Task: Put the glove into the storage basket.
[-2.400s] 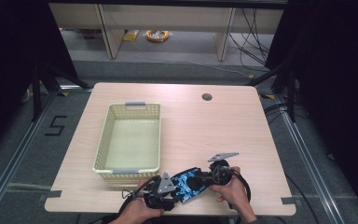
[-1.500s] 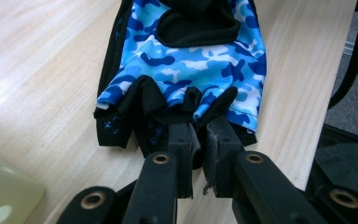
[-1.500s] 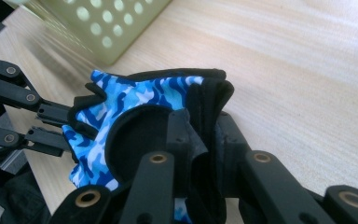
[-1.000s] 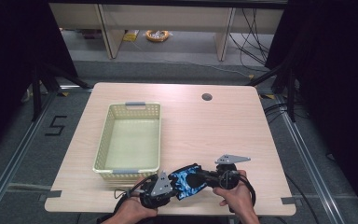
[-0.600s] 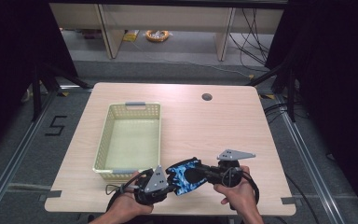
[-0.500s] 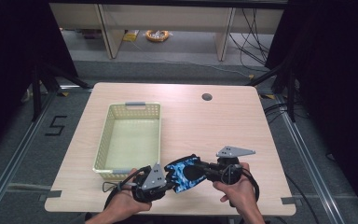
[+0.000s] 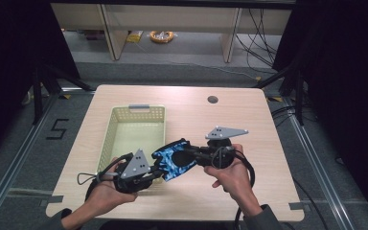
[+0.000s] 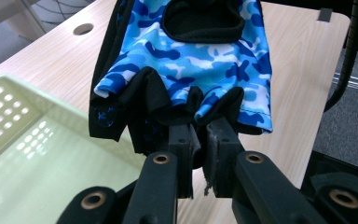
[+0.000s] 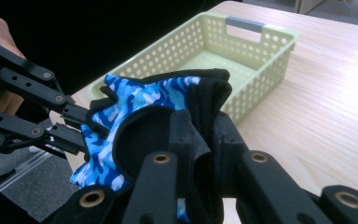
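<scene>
1. Near the table's (image 7: 249,120) front edge, a blue camouflage fingerless glove (image 7: 175,159) hangs stretched between both grippers, just beside the pale green basket (image 7: 106,139).
2. Left gripper (image 8: 198,140): jaws pinched on the glove's finger end.
3. Right gripper (image 9: 200,135): jaws clamped on its black cuff.

Glove (image 8: 186,60) top cut off in left gripper view; basket (image 7: 124,139) near corner hidden behind glove.

Blue camouflage fingerless glove (image 7: 175,160) — black-trimmed — stretched above the basket's (image 7: 117,120) near corner.
</scene>
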The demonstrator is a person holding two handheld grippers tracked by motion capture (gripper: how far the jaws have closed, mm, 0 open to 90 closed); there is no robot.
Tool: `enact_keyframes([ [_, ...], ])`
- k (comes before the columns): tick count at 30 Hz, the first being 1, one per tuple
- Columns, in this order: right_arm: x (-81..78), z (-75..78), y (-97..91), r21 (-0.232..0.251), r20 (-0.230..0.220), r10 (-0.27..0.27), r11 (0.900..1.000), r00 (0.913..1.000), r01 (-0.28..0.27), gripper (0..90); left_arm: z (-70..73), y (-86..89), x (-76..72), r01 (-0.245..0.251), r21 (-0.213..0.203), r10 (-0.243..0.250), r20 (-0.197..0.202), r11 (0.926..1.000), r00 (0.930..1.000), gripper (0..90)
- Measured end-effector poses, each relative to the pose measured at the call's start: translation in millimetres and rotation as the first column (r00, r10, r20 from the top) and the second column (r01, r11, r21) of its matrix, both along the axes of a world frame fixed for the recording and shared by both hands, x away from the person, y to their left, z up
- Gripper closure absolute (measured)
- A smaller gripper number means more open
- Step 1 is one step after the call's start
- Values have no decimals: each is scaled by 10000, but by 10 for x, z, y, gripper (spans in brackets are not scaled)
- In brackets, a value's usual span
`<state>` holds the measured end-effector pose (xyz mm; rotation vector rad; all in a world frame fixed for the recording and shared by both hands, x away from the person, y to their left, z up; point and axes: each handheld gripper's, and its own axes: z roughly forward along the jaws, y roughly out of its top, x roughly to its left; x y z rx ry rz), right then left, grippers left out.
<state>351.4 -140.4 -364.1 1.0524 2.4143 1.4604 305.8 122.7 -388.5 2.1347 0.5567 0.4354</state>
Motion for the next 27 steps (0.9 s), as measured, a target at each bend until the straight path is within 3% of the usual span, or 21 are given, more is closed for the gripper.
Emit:
enact_keyframes([
  [4,78,15,163,101,-32,210,9997,9998,-210,813,18,147,57,-240,63,241,-179,9997,9995,818],
  [7,120,25,259,21,-129,189,9998,9997,-189,813,18,236,85,-504,-141,500,-297,9986,9983,818],
  [8,157,21,297,-49,28,291,9996,9996,-290,813,26,269,100,-447,40,447,-225,9990,9987,818],
  [9,158,23,329,29,-197,209,9998,9996,-208,813,24,301,109,-552,54,553,-141,9985,9984,818],
  [10,196,4,365,82,-25,327,9994,9995,-327,813,23,343,120,-635,152,639,-244,9979,9977,818],
  [12,238,-1,450,21,-232,329,9995,9992,-329,813,11,398,142,-736,184,740,-226,9971,9970,818],
  [13,265,-15,478,-9,-123,416,9991,9991,-416,813,10,433,160,-740,266,746,-234,9969,9969,818],
  [14,271,-17,526,31,-355,308,9995,9989,-307,813,8,466,170,-882,342,891,-287,9955,9956,818],
  [16,348,-54,613,-59,-71,459,9989,9989,-460,813,-9,537,204,-993,429,1006,-275,9941,9946,818],
  [17,351,-61,651,40,-401,365,9993,9985,-364,813,-27,582,228,-1005,424,1017,-261,9940,9945,818],
  [23,477,-184,901,-27,-773,342,9994,9964,-345,813,-119,768,311,-1396,583,1422,-438,9885,9889,817],
  [27,559,-282,1023,-65,-861,387,9992,9955,-394,813,-177,874,367,-1463,968,1527,-617,9845,9863,817],
])
